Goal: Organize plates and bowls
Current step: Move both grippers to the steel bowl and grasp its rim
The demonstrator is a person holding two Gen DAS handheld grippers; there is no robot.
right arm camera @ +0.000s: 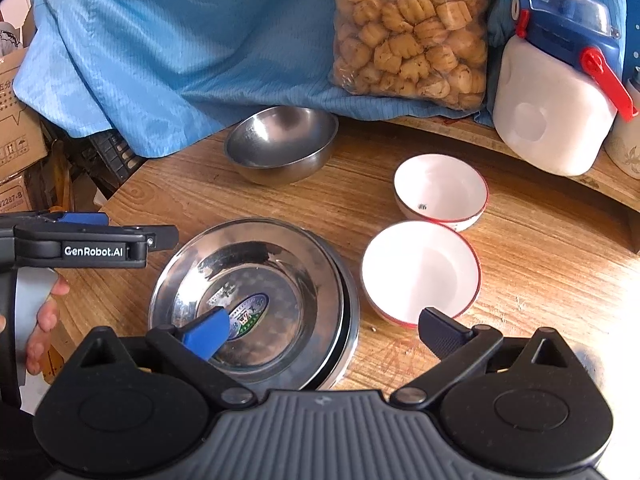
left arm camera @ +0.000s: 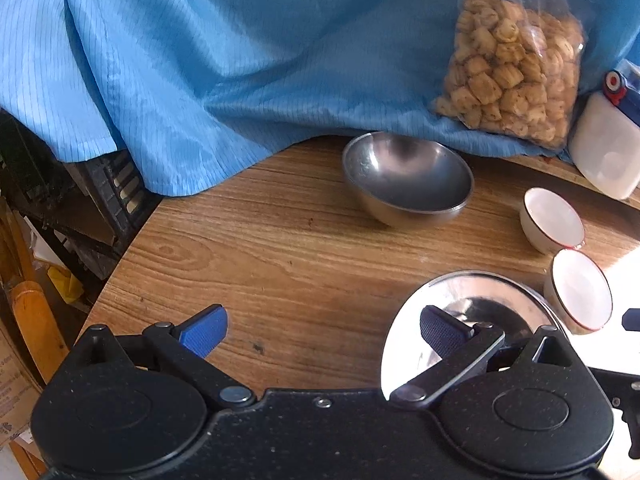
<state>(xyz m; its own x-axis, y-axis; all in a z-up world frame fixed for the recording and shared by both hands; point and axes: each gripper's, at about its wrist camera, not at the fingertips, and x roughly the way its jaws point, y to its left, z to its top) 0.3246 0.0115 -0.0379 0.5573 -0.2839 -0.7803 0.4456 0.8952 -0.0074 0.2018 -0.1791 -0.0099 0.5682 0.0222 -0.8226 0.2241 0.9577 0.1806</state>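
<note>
Right wrist view, left to right: the left gripper (right arm camera: 160, 236) enters from the left edge, side-on, held in the person's hand (right arm camera: 42, 320); its finger spread cannot be judged here. Next, the stack of steel plates (right arm camera: 256, 300) rests on the wooden table (right arm camera: 540, 280), with the right gripper (right arm camera: 324, 332) above its near edge, fingers spread wide and holding nothing. Behind the plates, the steel bowl (right arm camera: 280, 144) sits at the hem of the blue cloth (right arm camera: 160, 60). Further right, two white bowls, near white bowl (right arm camera: 420, 272) and far white bowl (right arm camera: 440, 190), stand touching or nearly so. A bag of snacks (right arm camera: 408, 32) and a white container (right arm camera: 552, 112) stand at the back.

Left wrist view: the left gripper (left arm camera: 324, 332) is wide open and empty, its right finger over the plate rim
</note>
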